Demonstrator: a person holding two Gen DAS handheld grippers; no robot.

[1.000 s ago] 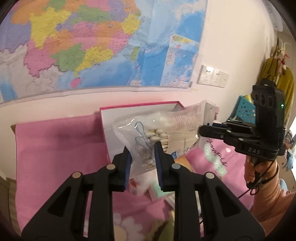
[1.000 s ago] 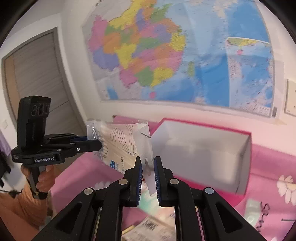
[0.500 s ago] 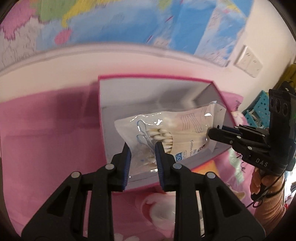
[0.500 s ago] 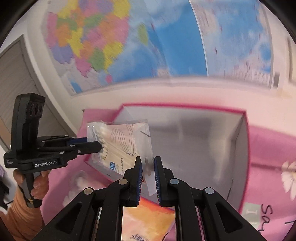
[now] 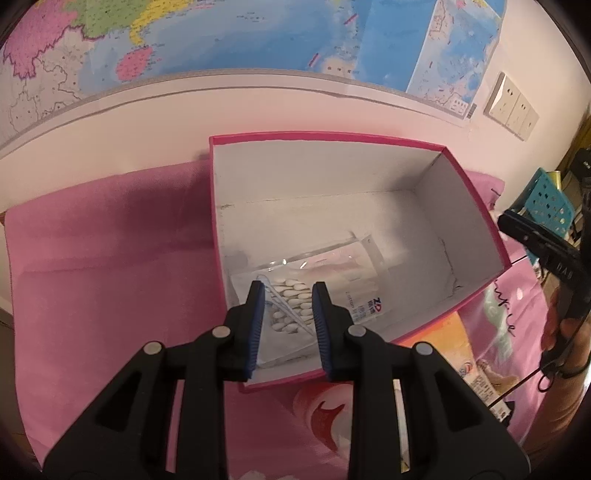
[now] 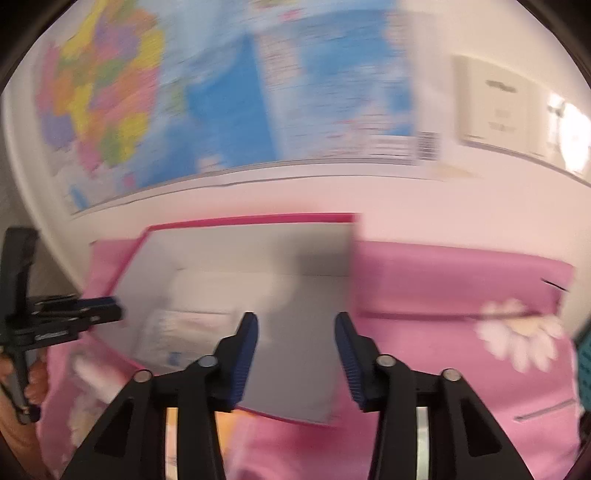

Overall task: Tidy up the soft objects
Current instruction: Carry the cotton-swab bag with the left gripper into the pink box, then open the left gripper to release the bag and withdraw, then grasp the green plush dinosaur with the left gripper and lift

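Low in the left wrist view, left gripper (image 5: pixel 288 291) pinched on the near end of a clear bag of cotton swabs (image 5: pixel 332 280). Bag down inside the pink-rimmed white box (image 5: pixel 314 173), toward its lower left corner, with nothing else seen in there. In the blurred right wrist view, right gripper (image 6: pixel 295 321) spread, jaws just opened, nothing between them, over the box's near edge. Around the box, pink bedding (image 5: pixel 110 258); along the top, a wall map (image 5: pixel 258 33).

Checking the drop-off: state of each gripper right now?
Left gripper: shut on the bag of cotton swabs, low inside the pink box.
Right gripper: open, jaws have just been opening, nothing between them.
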